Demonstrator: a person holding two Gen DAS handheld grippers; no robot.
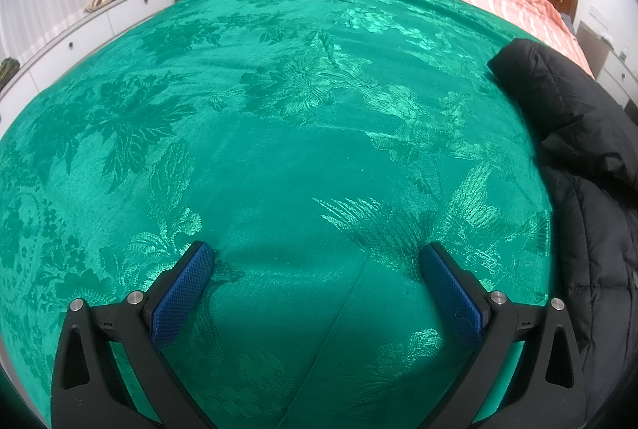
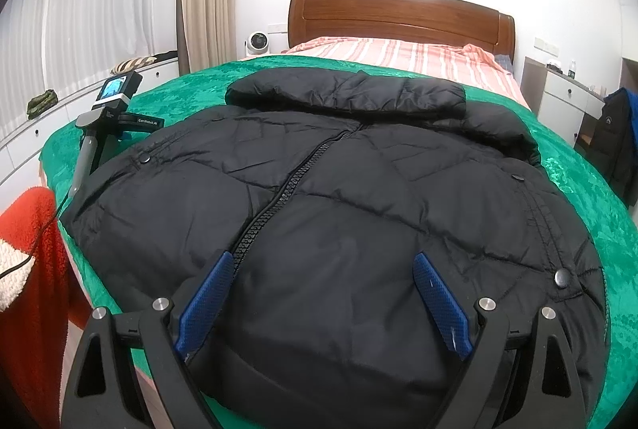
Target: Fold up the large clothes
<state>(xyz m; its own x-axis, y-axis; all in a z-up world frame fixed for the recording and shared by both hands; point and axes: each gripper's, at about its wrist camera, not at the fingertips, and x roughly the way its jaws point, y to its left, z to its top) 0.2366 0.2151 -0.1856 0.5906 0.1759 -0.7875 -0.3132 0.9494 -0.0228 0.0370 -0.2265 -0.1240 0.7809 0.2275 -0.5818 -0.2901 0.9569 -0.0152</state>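
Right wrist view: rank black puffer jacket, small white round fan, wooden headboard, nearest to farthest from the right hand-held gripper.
1. Black puffer jacket: directly under the open right hand-held gripper, on the green bedspread.
2. Small white round fan: far left, beside the bed.
3. Wooden headboard: at the bed's far end. Fan and headboard are too close to call.

My black puffer jacket (image 2: pixel 343 197) lies face up, spread flat on the green bedspread (image 2: pixel 622 229), zipper (image 2: pixel 279 201) closed, collar toward the headboard (image 2: pixel 398 14), hem nearest me.
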